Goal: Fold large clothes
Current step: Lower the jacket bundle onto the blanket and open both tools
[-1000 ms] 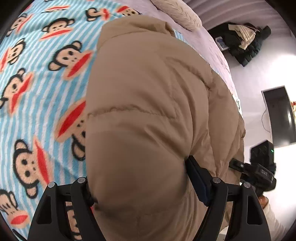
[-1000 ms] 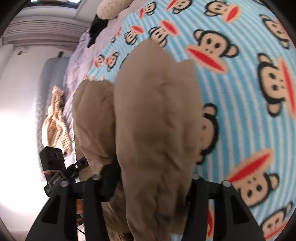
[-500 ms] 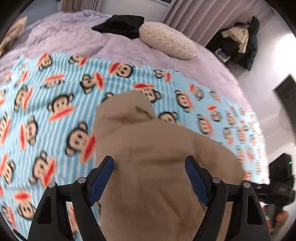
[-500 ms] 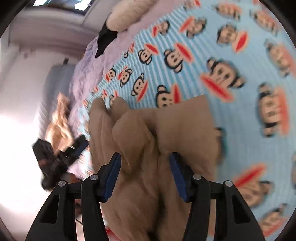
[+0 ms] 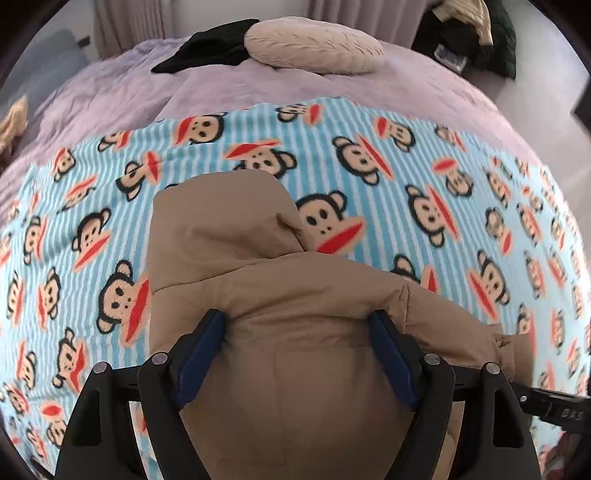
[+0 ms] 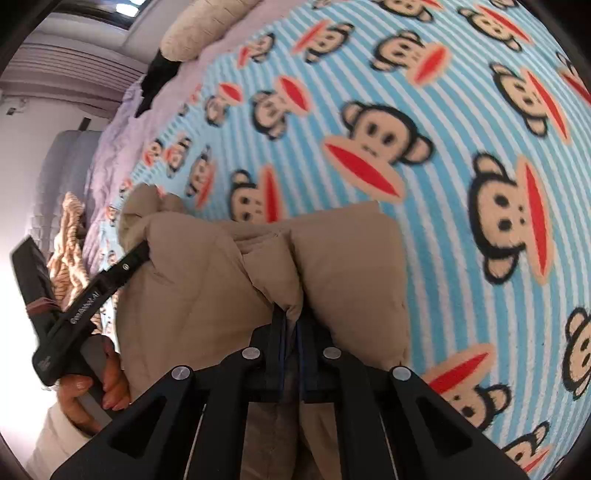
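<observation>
A tan puffer jacket (image 5: 295, 369) lies bunched on a blue striped monkey-print blanket (image 5: 424, 166). My left gripper (image 5: 297, 321) points down at it with its blue pads wide apart. The jacket's bulk fills the space between them, and its hood end reaches away toward the pillow. In the right wrist view the jacket (image 6: 207, 288) is doubled into thick folds. My right gripper (image 6: 290, 325) is shut on a narrow fold where two puffy sections meet. The left gripper's finger (image 6: 125, 266) rests against the jacket's left side, held by a person's hand (image 6: 92, 376).
The blanket (image 6: 369, 92) covers a bed with a purple spread (image 5: 129, 92). A beige pillow (image 5: 314, 46) and a black garment (image 5: 210, 48) lie at the far end. A striped tan garment (image 6: 70, 236) sits off the bed's left side. Dark clothes (image 5: 469, 29) are piled at the far right.
My right gripper's jaws have closed on a fold of the jacket. My left gripper has drawn back and tilted up, so the jacket looks smaller and more of the bed shows.
</observation>
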`<action>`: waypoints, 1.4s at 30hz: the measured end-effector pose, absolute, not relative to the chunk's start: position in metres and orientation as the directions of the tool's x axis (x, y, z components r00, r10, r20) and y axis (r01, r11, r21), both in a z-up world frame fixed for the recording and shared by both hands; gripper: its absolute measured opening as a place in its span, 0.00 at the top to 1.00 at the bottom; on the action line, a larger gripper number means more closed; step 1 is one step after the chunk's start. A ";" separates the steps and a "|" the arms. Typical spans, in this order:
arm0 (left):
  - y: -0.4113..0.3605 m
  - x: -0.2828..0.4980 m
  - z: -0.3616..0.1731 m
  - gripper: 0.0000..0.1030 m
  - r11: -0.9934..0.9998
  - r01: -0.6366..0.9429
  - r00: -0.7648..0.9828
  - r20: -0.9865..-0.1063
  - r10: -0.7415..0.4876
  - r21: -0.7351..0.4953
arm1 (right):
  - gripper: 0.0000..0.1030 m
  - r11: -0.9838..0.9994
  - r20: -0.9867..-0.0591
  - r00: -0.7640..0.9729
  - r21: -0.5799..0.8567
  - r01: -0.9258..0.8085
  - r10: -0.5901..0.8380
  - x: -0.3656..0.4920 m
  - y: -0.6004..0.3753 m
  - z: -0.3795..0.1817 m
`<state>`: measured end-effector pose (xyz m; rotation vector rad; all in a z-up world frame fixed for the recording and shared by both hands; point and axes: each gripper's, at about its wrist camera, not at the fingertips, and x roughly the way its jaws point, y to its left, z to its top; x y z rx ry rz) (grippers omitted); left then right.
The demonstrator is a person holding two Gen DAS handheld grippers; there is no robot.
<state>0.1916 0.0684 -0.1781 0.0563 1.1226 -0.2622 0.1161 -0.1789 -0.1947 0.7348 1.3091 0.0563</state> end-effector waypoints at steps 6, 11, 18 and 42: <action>0.076 0.188 -0.178 0.22 0.967 0.242 0.409 -0.894 -0.180 -0.084 | 0.93 0.793 -0.852 0.312 0.512 0.331 0.420 0.098 -0.173 -0.153; 0.078 0.186 -0.175 0.22 0.966 0.246 0.413 -0.893 -0.179 -0.080 | 0.93 0.823 -0.818 0.299 0.549 0.146 0.492 0.057 -0.129 -0.111; 0.112 0.148 -0.133 0.22 0.951 0.291 0.403 -0.887 -0.226 -0.110 | 0.95 0.817 -0.857 0.203 0.513 0.262 0.473 0.026 -0.122 -0.144; 0.161 0.030 -0.156 0.19 0.944 0.268 0.213 -0.944 -0.253 -0.192 | 0.94 0.889 -0.954 0.157 0.297 0.348 0.257 -0.013 -0.107 -0.134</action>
